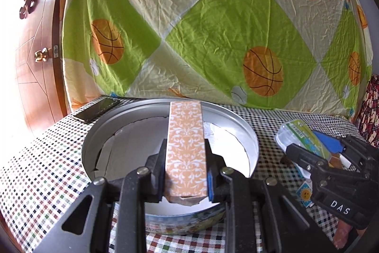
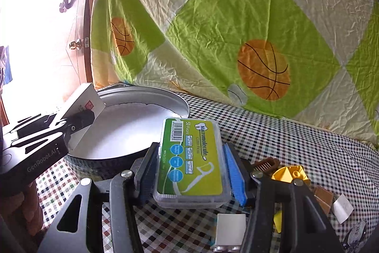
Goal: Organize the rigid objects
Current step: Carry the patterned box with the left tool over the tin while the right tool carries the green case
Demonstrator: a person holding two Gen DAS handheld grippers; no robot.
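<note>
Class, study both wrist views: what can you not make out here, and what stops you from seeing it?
- Round tin, left wrist view: its floor is partly covered by the orange patterned box.
- Small pieces behind the right gripper, right wrist view: fingers cover them.
- Floss pick case: fine print too small.
- Door: washed out by glare.

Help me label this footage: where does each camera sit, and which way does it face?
Left wrist: on the left hand-held gripper, looking forward and slightly down along its fingers, shut on a long orange patterned box over the round metal tin; the right hand-held gripper shows at right.
Right wrist: on the right hand-held gripper, clamping a clear floss-pick case with green label; the left hand-held gripper shows at left.
Shared: the tin, checked tablecloth, basketball-print sheet, wooden door.
</note>
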